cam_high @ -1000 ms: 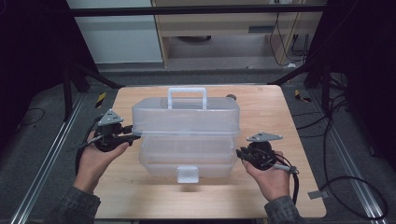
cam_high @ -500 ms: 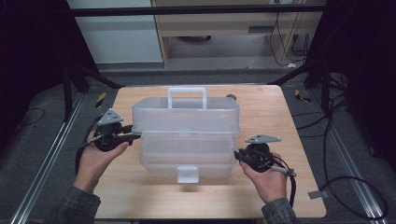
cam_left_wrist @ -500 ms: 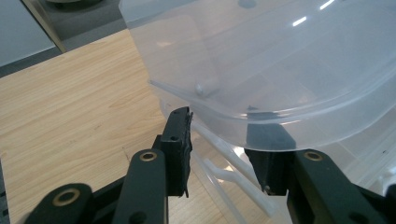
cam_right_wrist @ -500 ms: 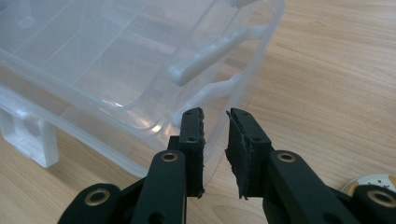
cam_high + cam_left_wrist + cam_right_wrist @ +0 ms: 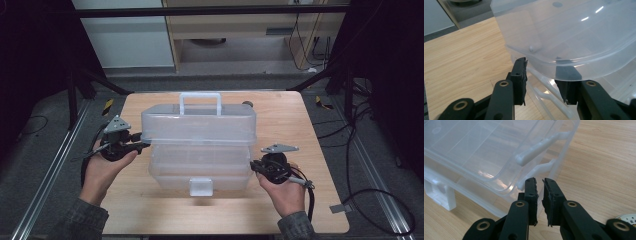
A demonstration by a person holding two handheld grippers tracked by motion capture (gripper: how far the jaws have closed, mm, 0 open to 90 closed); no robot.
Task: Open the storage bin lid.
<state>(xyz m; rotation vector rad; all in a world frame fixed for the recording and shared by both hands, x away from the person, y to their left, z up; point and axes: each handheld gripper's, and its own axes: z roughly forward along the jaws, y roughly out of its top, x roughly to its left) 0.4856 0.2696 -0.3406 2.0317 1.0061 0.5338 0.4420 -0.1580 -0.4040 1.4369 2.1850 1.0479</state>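
Right gripper (image 5: 539, 182) sits clenched, jaws having just closed nearly together with nothing between them, tips just short of the lower tray's (image 5: 499, 195) corner hinge arm (image 5: 541, 143). Left gripper (image 5: 544, 75) stands with jaws parted, the curved rim of the clear lid section (image 5: 574, 37) between them; one jaw lies under the rim, the other just beside it, and I cannot tell whether the pads press. Between both grippers, clear plastic toolbox (image 5: 200, 145) rests on the wooden table (image 5: 320, 200), upper section raised and set back. Beyond it, white handle (image 5: 200, 102) stands upright at the far side.
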